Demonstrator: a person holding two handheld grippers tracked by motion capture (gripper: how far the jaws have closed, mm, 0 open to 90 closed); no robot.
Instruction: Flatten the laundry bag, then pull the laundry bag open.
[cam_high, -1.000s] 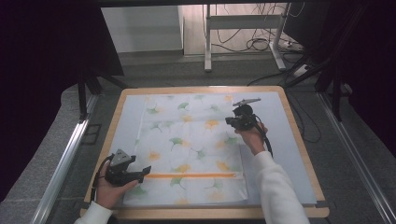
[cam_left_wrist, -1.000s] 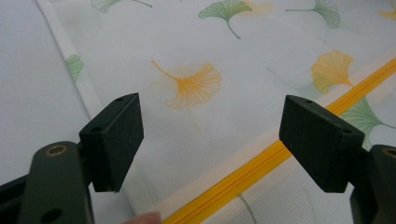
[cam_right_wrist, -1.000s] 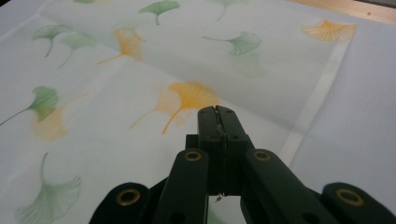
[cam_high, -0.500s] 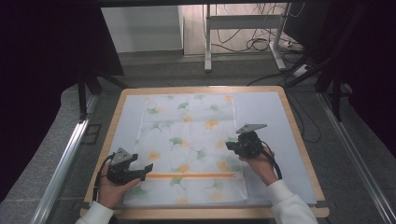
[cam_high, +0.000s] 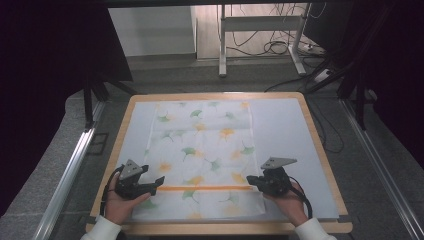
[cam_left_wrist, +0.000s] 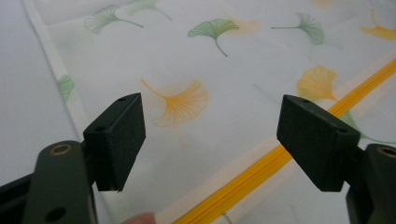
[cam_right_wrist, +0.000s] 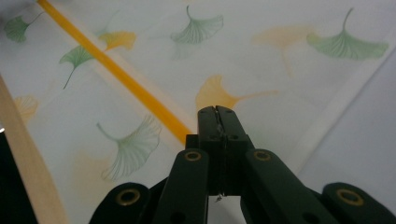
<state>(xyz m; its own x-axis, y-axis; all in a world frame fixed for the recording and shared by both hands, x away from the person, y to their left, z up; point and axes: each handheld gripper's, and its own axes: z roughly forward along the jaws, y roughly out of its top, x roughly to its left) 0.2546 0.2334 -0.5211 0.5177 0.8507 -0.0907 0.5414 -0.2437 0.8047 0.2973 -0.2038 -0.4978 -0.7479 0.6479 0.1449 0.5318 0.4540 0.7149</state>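
Observation:
A white cloth (cam_high: 202, 150) printed with green and orange ginkgo leaves lies flat on the table, with an orange stripe (cam_high: 200, 188) across its near end. My left gripper (cam_high: 156, 182) hovers at the cloth's near left edge by the stripe. Its jaws stand wide open over the fabric (cam_left_wrist: 210, 121), with nothing between them. My right gripper (cam_high: 251, 181) sits at the near right edge, at the stripe's other end. Seen from the right gripper (cam_right_wrist: 217, 112), its jaws are pressed together just above the cloth (cam_right_wrist: 261, 60), and no fabric shows between them.
The table has a pale mat (cam_high: 287, 130) and a wooden rim (cam_high: 215, 228). Bare mat lies right of the cloth. Beyond the far edge are a metal stand's legs (cam_high: 222, 55) and floor cables (cam_high: 280, 47). Rails (cam_high: 70, 165) flank the table.
My right gripper has come from the cloth's far right part toward me, down to the orange stripe's right end. The left gripper has stayed put, still open.

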